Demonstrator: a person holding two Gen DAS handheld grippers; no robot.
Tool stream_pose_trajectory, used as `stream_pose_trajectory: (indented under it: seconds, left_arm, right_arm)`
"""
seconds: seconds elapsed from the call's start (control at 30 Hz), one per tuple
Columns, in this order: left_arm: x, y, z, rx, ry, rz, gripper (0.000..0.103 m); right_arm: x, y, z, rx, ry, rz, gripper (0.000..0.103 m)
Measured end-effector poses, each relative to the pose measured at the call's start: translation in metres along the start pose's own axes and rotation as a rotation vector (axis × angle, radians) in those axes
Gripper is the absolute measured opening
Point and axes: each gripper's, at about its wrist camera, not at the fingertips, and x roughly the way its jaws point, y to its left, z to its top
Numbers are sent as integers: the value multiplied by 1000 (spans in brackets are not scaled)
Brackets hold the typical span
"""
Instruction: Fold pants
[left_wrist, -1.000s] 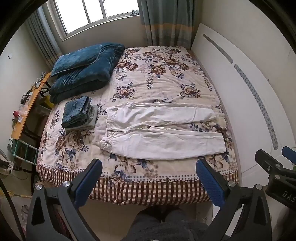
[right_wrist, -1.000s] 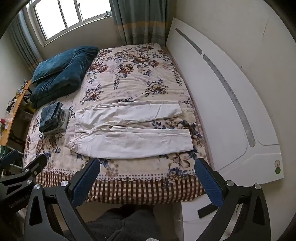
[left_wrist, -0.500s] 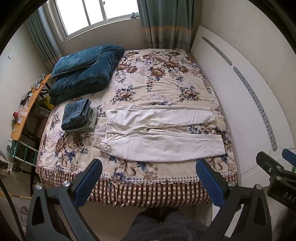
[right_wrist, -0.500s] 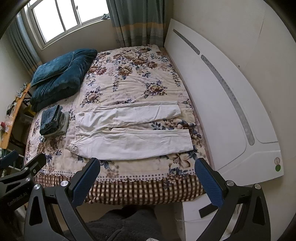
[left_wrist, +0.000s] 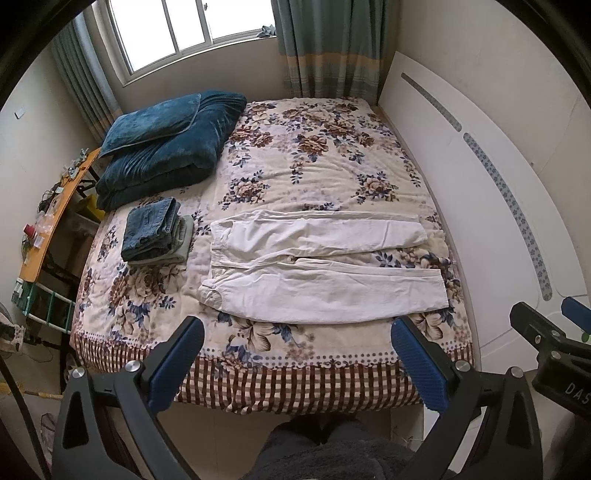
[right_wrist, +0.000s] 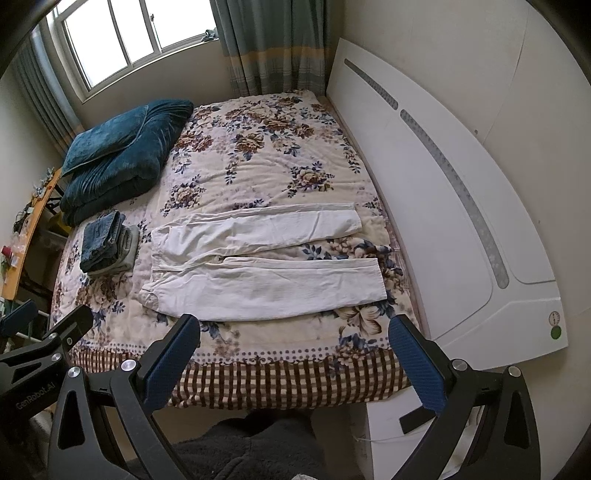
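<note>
White pants (left_wrist: 317, 269) lie flat and unfolded on the flowered bed (left_wrist: 317, 155), waistband toward a stack of folded clothes (left_wrist: 155, 230), legs toward the white headboard (left_wrist: 480, 192). Left hand-held gripper (left_wrist: 295, 356) and right hand-held gripper (right_wrist: 293, 354) hang above the bed's near edge, both spread wide and holding nothing, apart from the pants. A blue quilt (left_wrist: 162, 144) sits under the window.

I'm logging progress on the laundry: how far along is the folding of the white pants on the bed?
Done: the white cotton pants lie spread flat on the floral bedspread, legs apart, beside a stack of folded dark jeans. In hand: nothing; the left gripper and right gripper hover at the bed's near edge, jaws open. Left: every fold.
</note>
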Motion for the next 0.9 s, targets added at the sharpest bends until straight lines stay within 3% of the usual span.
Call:
stream_pose_trajectory:
  seconds: [0.9]
  left_arm:
    - [1, -1, 4, -5, -4, -9, 103]
  right_arm:
    - [-8, 6, 1, 5, -6, -2, 103]
